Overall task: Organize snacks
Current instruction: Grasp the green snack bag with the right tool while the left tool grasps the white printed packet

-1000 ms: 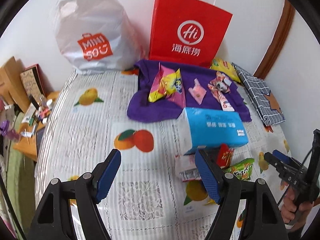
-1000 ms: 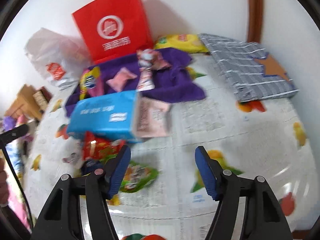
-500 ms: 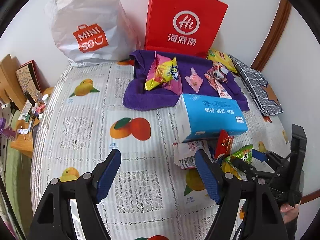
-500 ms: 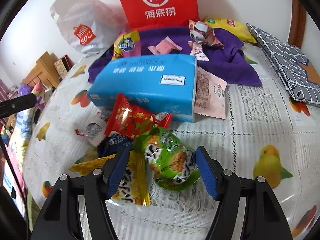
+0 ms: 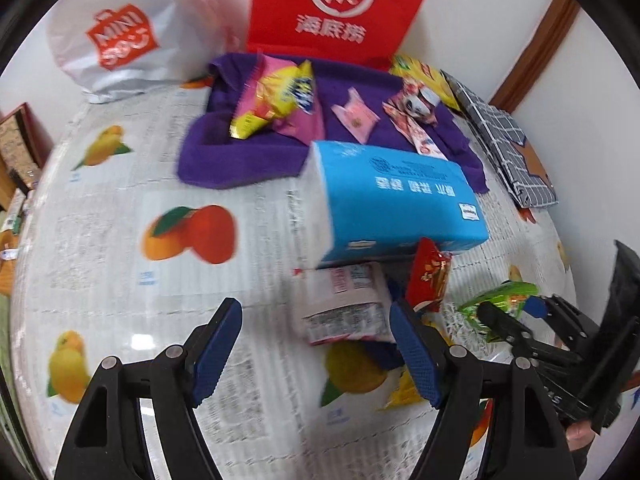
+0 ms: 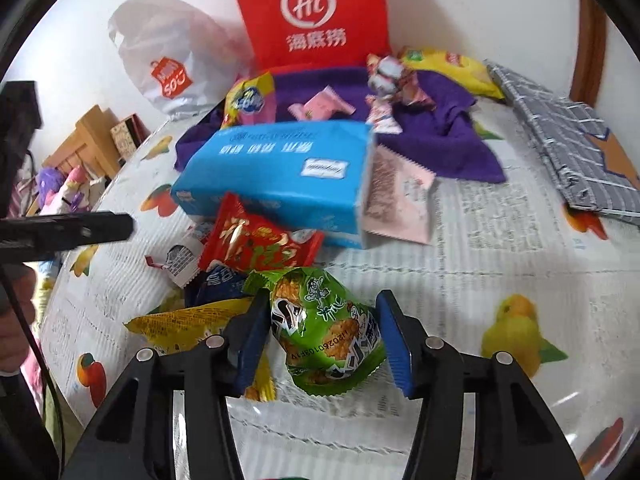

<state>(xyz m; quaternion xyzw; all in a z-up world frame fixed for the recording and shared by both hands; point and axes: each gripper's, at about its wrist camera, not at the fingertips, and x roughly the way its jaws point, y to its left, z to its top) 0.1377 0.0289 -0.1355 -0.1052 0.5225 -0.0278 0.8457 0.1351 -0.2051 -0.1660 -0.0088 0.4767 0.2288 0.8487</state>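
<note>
A puffed green snack packet [image 6: 324, 328] lies on the fruit-print tablecloth [image 6: 500, 248], between the pads of my right gripper [image 6: 322, 300]. Its jaws are closing, and both pads touch the packet's sides. In the left wrist view the same packet [image 5: 500, 296] shows at the right, inside the right gripper [image 5: 516, 312]. Behind it lie a red packet [image 6: 256, 248], a dark blue one and a yellow one [image 6: 188, 320]. My left gripper [image 5: 314, 312] stands open low over the cloth, with a white packet [image 5: 344, 304] just ahead of its right finger.
A blue tissue pack [image 5: 396, 200] lies mid-table with a pink packet [image 6: 400, 200] beside it. Behind it, a purple cloth [image 5: 240, 152] carries several snacks. A red paper bag [image 5: 340, 4] and a white plastic bag [image 5: 120, 40] stand at the wall. Right: folded checked cloth [image 5: 504, 140].
Both grippers came down toward the table. The right one moved over the green packet and its jaws narrowed around it. The left gripper's jaws kept their width.
</note>
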